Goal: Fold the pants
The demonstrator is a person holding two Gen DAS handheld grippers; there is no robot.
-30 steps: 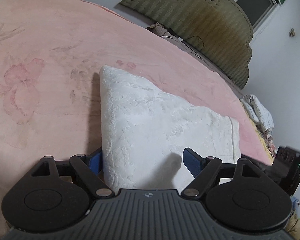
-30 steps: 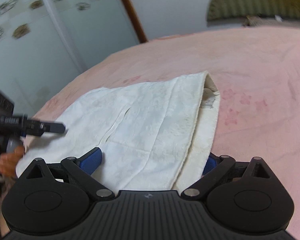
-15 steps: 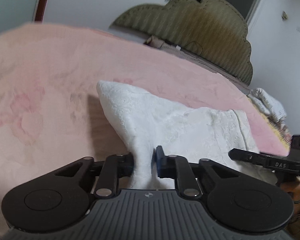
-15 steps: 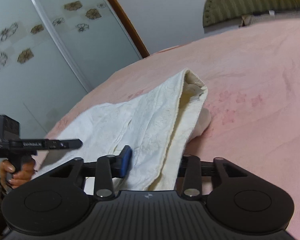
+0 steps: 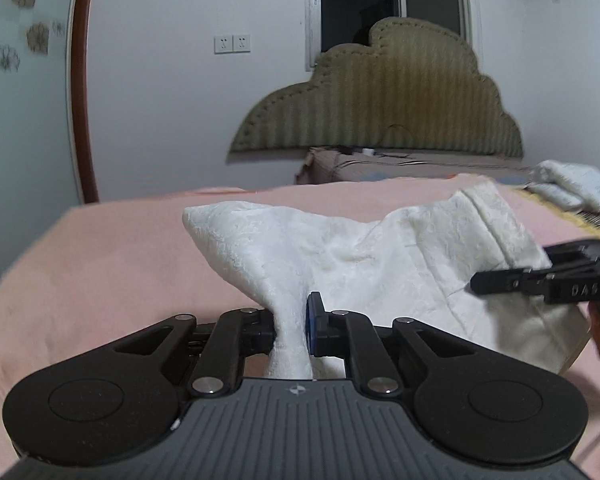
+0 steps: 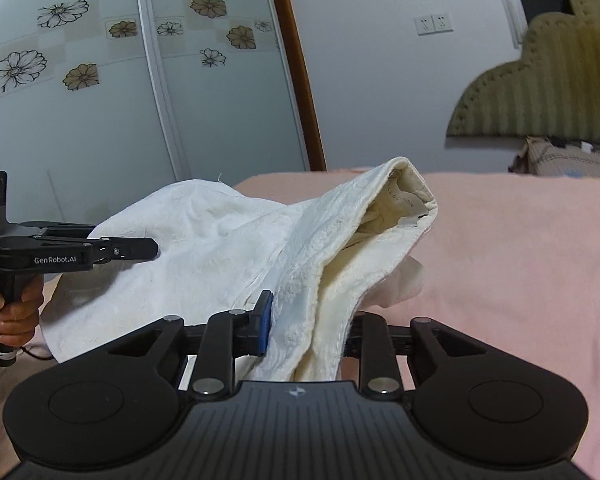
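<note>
White textured pants (image 5: 380, 264) lie on a pink bedspread (image 5: 100, 264), their near edge lifted off it. My left gripper (image 5: 292, 328) is shut on the near edge at the leg end. My right gripper (image 6: 304, 328) is shut on the near edge at the waistband end (image 6: 400, 208), where the cream lining and a label show. Each gripper shows in the other's view: the right one at the right edge of the left wrist view (image 5: 540, 284), the left one at the left edge of the right wrist view (image 6: 80, 252). The far edge of the pants rests on the bed.
A green padded headboard (image 5: 380, 100) stands at the far end of the bed. Folded white laundry (image 5: 568, 184) lies at the far right. A sliding wardrobe door with flower decals (image 6: 100, 80) stands to the left. Bare bedspread (image 6: 520, 260) stretches right of the pants.
Both grippers were open around the near edge of the flat pants; they have shut on it and lifted it, so the cloth now rises in a tent above the bed.
</note>
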